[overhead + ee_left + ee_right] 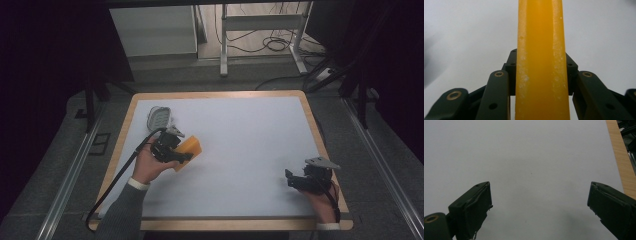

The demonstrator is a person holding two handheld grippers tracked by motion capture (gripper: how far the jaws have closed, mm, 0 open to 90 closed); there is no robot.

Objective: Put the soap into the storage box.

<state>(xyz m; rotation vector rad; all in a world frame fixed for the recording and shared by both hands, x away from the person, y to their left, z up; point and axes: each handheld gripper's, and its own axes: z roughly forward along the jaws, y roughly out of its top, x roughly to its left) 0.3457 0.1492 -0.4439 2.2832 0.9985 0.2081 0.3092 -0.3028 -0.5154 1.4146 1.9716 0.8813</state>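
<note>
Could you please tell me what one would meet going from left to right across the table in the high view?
The left gripper shut on the orange block → bare white table → the open right gripper. The small white object sits farther back, above the left gripper, so its place is unclear.

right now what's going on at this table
A person works at a white-topped table with a hand-held gripper in each hand. The left hand-held gripper is clamped on a flat orange-yellow block, possibly a sponge, at the table's left side. Just beyond it lies a small white and grey object, too small to identify. The right hand-held gripper rests near the right edge with its jaws wide apart, holding nothing.
</note>
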